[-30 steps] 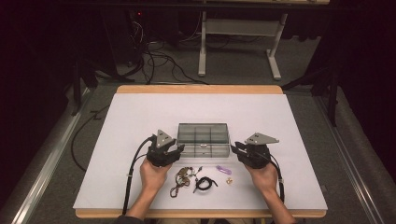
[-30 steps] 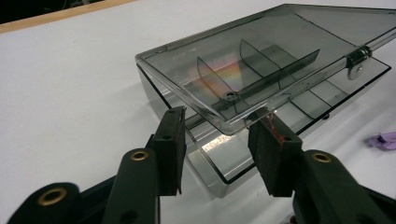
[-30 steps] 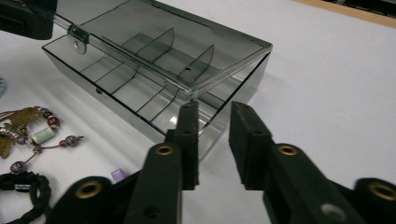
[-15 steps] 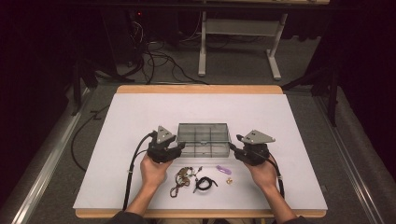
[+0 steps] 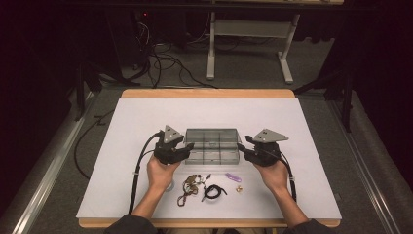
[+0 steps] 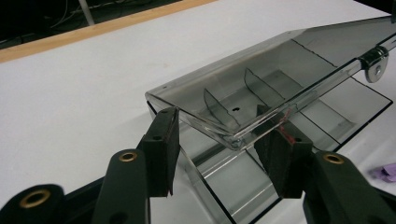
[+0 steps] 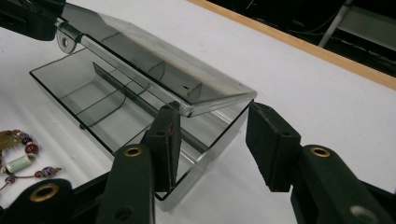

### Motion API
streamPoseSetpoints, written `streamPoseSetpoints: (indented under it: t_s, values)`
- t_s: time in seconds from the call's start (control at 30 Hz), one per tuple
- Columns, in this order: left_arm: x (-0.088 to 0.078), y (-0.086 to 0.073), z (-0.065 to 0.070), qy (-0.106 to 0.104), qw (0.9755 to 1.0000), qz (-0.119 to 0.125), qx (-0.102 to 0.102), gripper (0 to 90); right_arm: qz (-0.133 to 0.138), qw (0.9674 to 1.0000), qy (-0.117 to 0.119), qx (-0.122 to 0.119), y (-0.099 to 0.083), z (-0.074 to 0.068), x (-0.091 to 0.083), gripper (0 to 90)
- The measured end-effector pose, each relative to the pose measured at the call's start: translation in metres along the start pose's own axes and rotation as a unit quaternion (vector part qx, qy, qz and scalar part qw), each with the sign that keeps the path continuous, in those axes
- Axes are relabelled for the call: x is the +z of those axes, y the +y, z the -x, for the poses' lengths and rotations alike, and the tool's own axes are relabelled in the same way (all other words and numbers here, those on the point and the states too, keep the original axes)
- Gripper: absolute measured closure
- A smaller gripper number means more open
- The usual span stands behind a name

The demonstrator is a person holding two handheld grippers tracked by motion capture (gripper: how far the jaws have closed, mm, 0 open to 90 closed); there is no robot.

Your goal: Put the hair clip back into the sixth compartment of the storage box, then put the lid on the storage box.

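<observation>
Nearest the person's edge of the table [image 5: 126,195], the small things lie loose on the white sheet: a beaded bracelet [image 5: 190,184], a black cord [image 5: 213,191], a small gold piece [image 5: 239,188] and a purple bit [image 5: 233,177] — none of them in the box, so I'd say the filling is all to come

Just beyond them, both hands flank the smoky clear compartment box [image 5: 212,146], which sits mid-table between the grippers. The left gripper [image 6: 219,149] has just been opening; its jaws stand apart astride the box's near corner, the lid's [image 6: 280,70] edge between the pads, with a gap showing at the left pad, so it looks released rather than clamped. The right gripper [image 7: 212,144] has its jaws spread too, after opening in this last second, one pad just beside the lid corner, the other well clear

Farther on, the lid hangs partly raised, tilted over the dividers [image 7: 116,100], with empty compartments underneath. Judgement: the box is only half opened, and lifting the lid fully and loading the trinkets are left
</observation>
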State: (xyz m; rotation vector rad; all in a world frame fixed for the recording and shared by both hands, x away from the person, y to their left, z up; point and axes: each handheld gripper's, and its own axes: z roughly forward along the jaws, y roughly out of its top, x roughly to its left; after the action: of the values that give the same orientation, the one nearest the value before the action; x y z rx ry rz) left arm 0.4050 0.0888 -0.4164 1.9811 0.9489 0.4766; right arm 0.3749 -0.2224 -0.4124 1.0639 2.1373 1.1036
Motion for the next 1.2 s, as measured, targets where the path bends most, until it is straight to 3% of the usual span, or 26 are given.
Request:
streamPoseSetpoints:
  t_s: [0.3, 0.4, 0.57, 0.7, 0.93, 1.2]
  values:
    - [0.006, 0.003, -0.009, 0.0, 1.0, -0.008, -0.003, 50.7, 0.006, 0.9998, 0.004, 0.017, 0.004, 0.005, 0.003, 56.2]
    - [0.007, 0.005, -0.01, 0.002, 1.0, -0.006, 0.003, 50.8, 0.018, 0.9996, 0.005, 0.021, 0.004, 0.007, 0.004, 56.7]
    - [0.01, 0.011, -0.011, -0.001, 1.0, -0.002, 0.007, 50.7, 0.014, 0.9993, 0.007, 0.033, 0.006, 0.009, 0.007, 56.9]
    - [0.014, 0.012, -0.013, -0.006, 1.0, 0.003, -0.002, 52.1, 0.013, 0.999, 0.007, 0.042, 0.012, 0.013, 0.007, 57.1]
    - [0.017, 0.016, -0.018, -0.009, 0.9999, 0.01, -0.007, 53.9, 0.018, 0.9988, 0.011, 0.043, 0.014, 0.017, 0.011, 57.2]
    - [0.02, 0.021, -0.023, -0.01, 0.9998, 0.015, -0.01, 57.8, 0.044, 0.9982, 0.021, 0.034, 0.019, 0.019, 0.019, 61.5]
